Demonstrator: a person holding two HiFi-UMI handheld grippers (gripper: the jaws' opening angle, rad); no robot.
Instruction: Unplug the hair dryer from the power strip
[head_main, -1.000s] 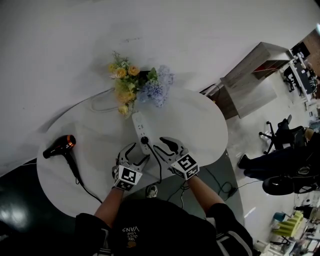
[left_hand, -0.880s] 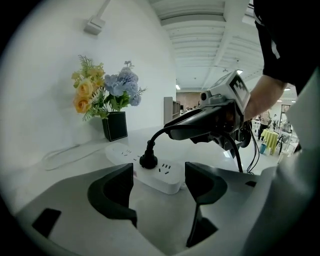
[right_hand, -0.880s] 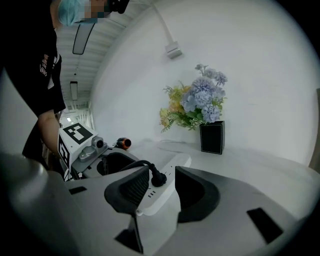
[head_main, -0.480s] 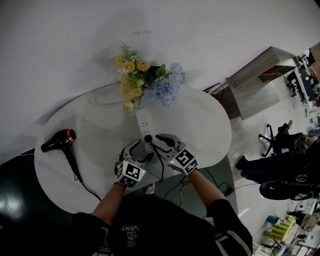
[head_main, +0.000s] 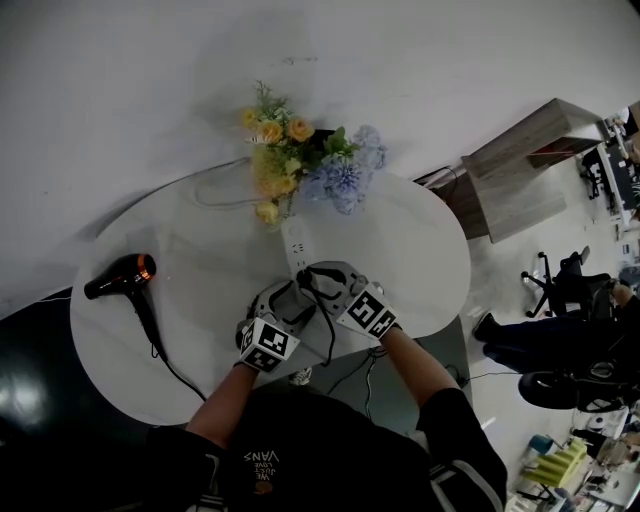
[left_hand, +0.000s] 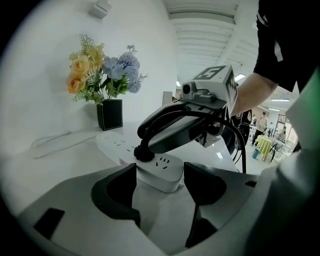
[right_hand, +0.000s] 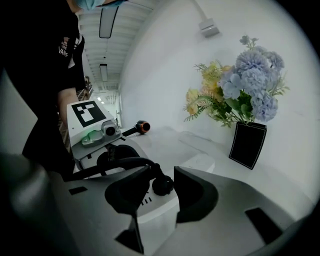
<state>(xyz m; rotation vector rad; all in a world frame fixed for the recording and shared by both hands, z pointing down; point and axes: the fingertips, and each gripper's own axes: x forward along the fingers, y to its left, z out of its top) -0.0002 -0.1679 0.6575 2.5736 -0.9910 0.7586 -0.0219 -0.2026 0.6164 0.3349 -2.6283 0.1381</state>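
The black plug (right_hand: 162, 184) sits in the power strip (left_hand: 165, 167) at frame centre, my right gripper (right_hand: 162, 192) clenched on it and my left gripper (left_hand: 160, 184) clamping the strip's near end, with the hair dryer (head_main: 118, 278) at the table's (head_main: 420, 250) left edge; extraction is in hand, and next I judge a straight upward pull is needed.

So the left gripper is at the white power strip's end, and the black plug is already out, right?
No: the black plug is still seated in the power strip, as the left gripper view shows. The left gripper is indeed at its end.
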